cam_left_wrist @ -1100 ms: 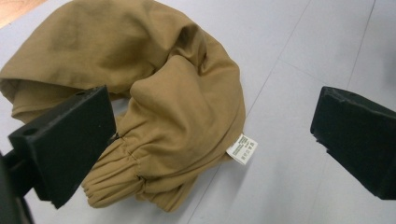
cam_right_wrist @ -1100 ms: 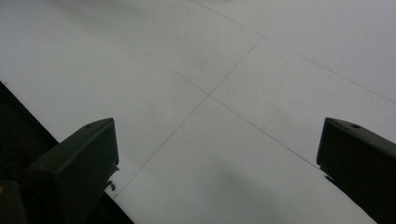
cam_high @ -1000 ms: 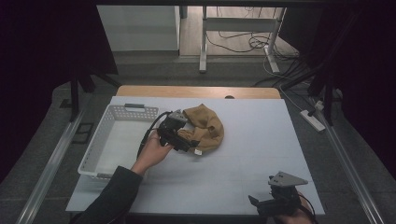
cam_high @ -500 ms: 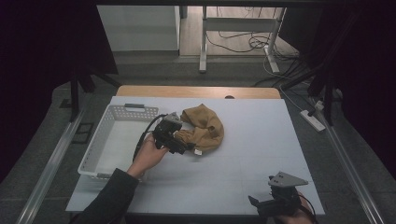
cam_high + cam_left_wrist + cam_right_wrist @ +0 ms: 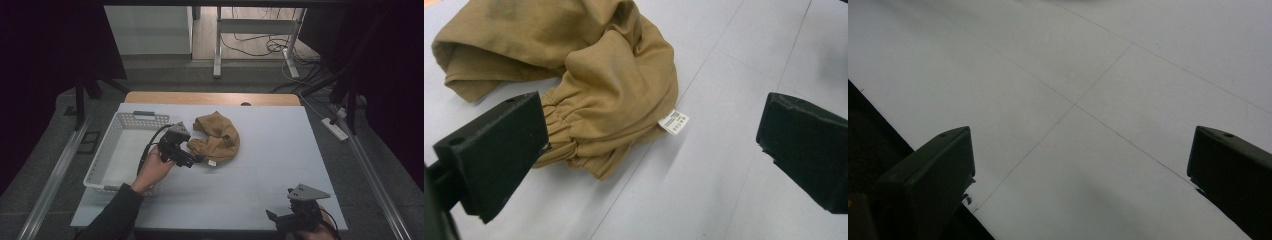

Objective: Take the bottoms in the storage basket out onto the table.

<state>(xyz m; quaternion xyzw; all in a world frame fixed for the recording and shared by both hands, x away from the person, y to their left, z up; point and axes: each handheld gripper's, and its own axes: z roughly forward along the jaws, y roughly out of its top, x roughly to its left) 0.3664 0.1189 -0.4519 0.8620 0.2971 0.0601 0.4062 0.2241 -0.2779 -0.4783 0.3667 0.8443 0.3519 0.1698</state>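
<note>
Tan garment (image 5: 589,85) between left tool's (image 5: 651,150) jaws

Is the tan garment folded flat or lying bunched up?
Bunched up. The tan garment lies in a crumpled heap on the table, its gathered cuff and white tag exposed before the open left tool.

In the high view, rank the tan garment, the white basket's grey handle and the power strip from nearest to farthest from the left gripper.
From the left gripper:
1. Tan garment, just ahead of its jaws, mid-table.
2. Grey handle on the white basket, at its far rim, table's left.
3. Power strip, on the floor past the table's right edge.
</note>
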